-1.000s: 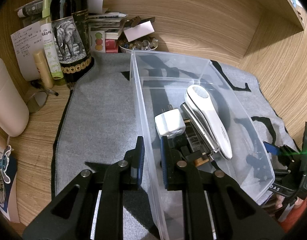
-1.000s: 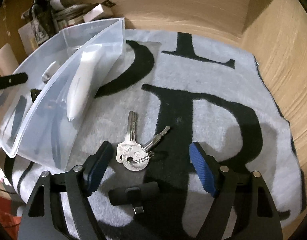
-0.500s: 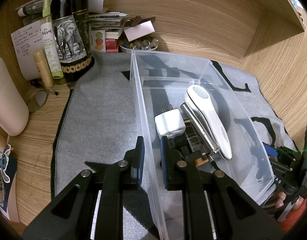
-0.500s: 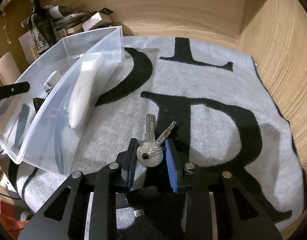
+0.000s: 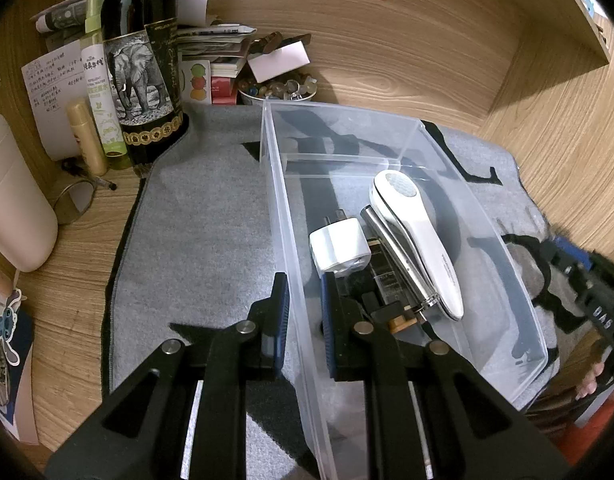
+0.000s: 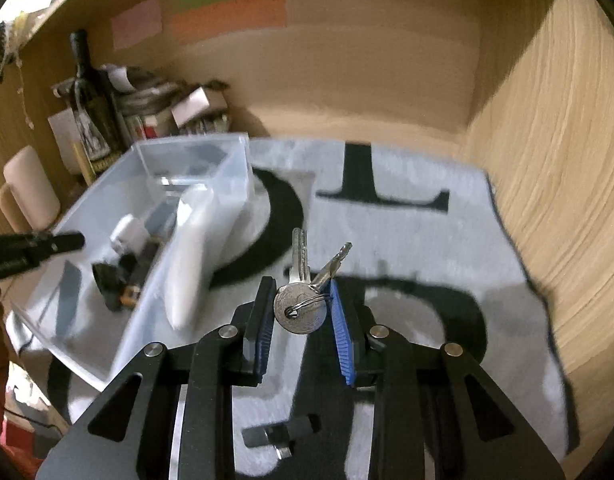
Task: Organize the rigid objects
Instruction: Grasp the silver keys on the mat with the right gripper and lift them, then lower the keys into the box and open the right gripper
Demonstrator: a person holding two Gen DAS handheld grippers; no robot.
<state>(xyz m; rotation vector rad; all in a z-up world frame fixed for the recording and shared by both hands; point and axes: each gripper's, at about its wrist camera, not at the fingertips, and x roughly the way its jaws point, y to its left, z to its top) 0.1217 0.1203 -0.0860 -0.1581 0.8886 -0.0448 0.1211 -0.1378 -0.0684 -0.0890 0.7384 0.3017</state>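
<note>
My right gripper (image 6: pixel 301 314) is shut on a bunch of silver keys (image 6: pixel 301 304) and holds them above the grey mat (image 6: pixel 407 232). A small black adapter (image 6: pixel 281 436) lies on the mat below it. My left gripper (image 5: pixel 304 312) is shut on the left wall of the clear plastic bin (image 5: pixel 283 216), which also shows in the right wrist view (image 6: pixel 235 148). In the bin lie a white handheld device (image 5: pixel 417 236), a white charger plug (image 5: pixel 339 246) and dark items (image 5: pixel 387 284).
A wine bottle (image 5: pixel 141 60), a spray bottle (image 5: pixel 101 92), a yellow tube (image 5: pixel 85 136), papers and a bowl of stones (image 5: pixel 279 90) crowd the back left. A cream mug (image 5: pixel 11 196) stands at the left. Wooden walls (image 6: pixel 547 160) enclose the back and right.
My right gripper closed on the keys and lifted them off the mat, leaving the black adapter behind. The left gripper stayed clamped on the bin wall.
</note>
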